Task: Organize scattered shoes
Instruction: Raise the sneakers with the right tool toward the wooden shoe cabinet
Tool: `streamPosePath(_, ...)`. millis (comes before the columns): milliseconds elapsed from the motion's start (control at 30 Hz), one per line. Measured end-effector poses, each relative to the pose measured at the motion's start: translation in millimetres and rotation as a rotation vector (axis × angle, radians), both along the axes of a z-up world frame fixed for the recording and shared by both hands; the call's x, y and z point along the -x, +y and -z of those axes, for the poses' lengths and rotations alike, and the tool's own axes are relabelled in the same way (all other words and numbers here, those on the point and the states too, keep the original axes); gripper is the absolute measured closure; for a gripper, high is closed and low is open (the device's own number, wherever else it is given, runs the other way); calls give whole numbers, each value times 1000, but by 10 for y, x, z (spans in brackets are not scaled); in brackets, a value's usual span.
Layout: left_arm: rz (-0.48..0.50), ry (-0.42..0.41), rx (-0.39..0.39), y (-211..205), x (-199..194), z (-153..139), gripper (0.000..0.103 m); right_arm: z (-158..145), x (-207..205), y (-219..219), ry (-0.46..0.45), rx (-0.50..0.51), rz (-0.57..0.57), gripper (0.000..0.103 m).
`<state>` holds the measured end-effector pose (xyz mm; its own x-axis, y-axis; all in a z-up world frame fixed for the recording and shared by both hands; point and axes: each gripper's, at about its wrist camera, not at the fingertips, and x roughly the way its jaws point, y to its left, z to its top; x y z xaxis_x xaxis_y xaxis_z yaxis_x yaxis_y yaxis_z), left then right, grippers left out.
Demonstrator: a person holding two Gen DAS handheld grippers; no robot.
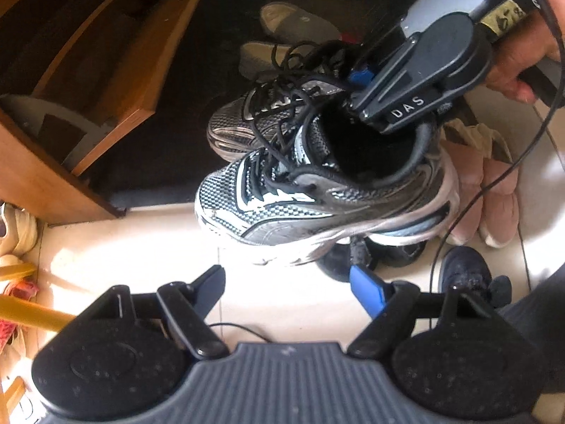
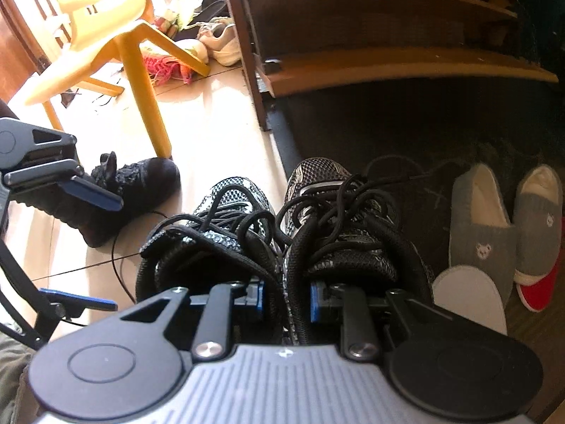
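A pair of silver and black mesh sneakers with tangled black laces hangs from my right gripper (image 2: 286, 300), which is shut on the two inner collars pressed together. In the right wrist view the left sneaker (image 2: 226, 212) is over the pale tiles and the right sneaker (image 2: 325, 183) over the dark mat. The left wrist view shows the near sneaker (image 1: 300, 208) and the far sneaker (image 1: 240, 123) under that right gripper (image 1: 353, 95). My left gripper (image 1: 287, 279) is just beside the near sneaker's sole, open, with nothing between its pads.
A wooden shoe rack (image 2: 388, 63) stands behind a dark mat (image 1: 159, 141). Grey slippers (image 2: 480, 229) and a red one lie on the mat, pink slippers (image 1: 494, 205) at the right. A black fluffy shoe (image 2: 141, 180) lies by a yellow chair (image 2: 141, 70), with several more shoes behind it.
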<state>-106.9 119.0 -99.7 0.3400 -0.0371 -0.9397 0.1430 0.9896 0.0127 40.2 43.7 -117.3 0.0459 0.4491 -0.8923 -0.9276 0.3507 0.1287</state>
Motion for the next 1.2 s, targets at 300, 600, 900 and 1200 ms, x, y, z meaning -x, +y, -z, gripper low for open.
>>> streamPosePath(300, 5, 40, -4, -92, -30, 173, 26, 459, 12, -479, -18, 76, 89, 81)
streamPosePath(600, 26, 55, 1, -268, -165, 296, 23, 754, 15, -622, -3, 65, 130, 68)
streamPosePath(900, 35, 81, 17, -374, -214, 370, 20, 893, 60, -643, -44, 53, 77, 33)
streamPosePath(1200, 24, 91, 26, -388, -239, 402, 19, 897, 150, -563, -86, 35, 91, 76)
